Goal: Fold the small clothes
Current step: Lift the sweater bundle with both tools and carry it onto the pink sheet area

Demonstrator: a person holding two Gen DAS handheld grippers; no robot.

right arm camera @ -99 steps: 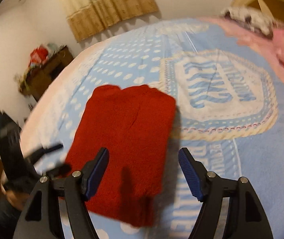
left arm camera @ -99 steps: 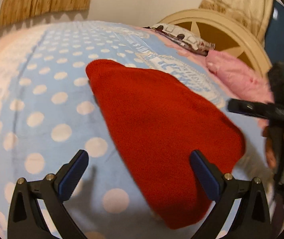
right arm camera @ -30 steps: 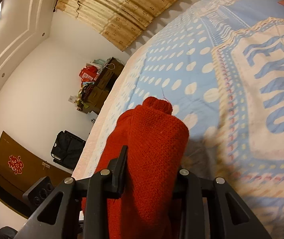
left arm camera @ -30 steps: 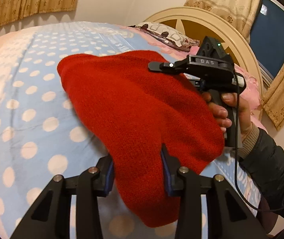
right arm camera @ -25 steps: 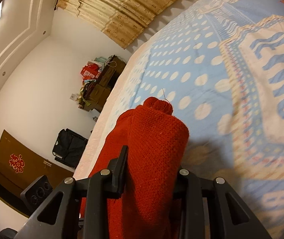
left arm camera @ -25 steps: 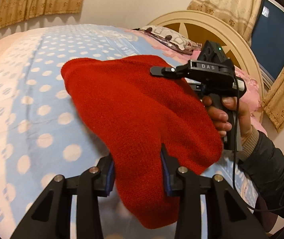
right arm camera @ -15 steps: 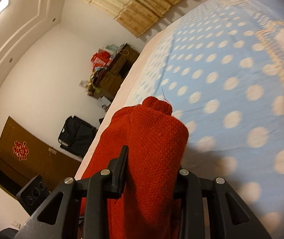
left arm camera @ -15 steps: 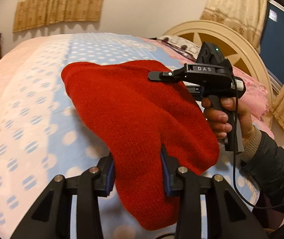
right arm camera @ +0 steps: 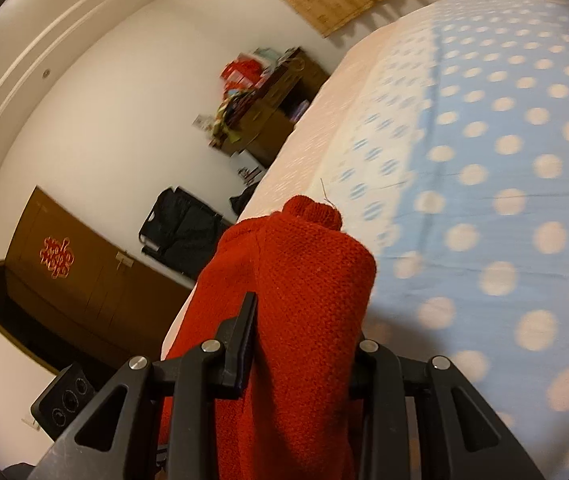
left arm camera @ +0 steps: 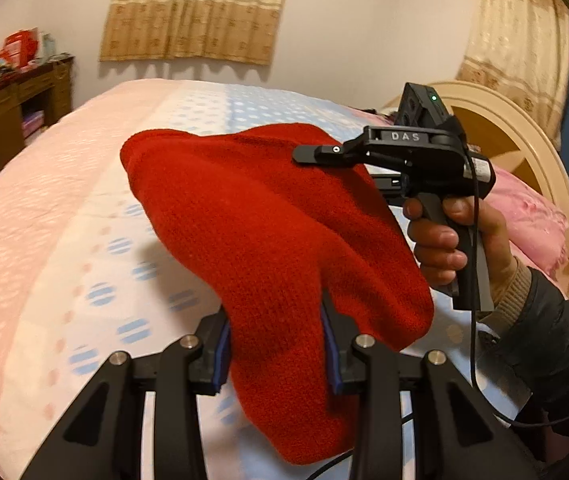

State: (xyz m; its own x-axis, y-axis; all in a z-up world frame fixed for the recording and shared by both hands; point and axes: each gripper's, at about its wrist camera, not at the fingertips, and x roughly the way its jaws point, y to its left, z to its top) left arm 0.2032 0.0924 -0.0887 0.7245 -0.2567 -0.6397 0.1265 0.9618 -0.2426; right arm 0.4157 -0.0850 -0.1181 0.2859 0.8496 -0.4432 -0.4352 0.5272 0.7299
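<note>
Sweater (left arm camera: 268, 232), red knit and already folded into a thick bundle, hangs clear above the bed (left arm camera: 56, 240), carried between both grippers. The left gripper (left arm camera: 276, 344) has its jaws pinching the near edge, blue pads sunk into the wool. The right gripper (right arm camera: 304, 352) has its jaws clamped on the other end, where the layers bulge up over them; a hand (left arm camera: 456, 240) grips its handle in the left view.

The step looks like carrying the bundle across the dotted cover to a resting spot. To do it well, I'd keep both grips level and the same distance apart so the layers neither sag nor stretch, lower the hanging fold onto the bed first, then lay the rest flat before letting go, both sides together, so the fold doesn't spring open
</note>
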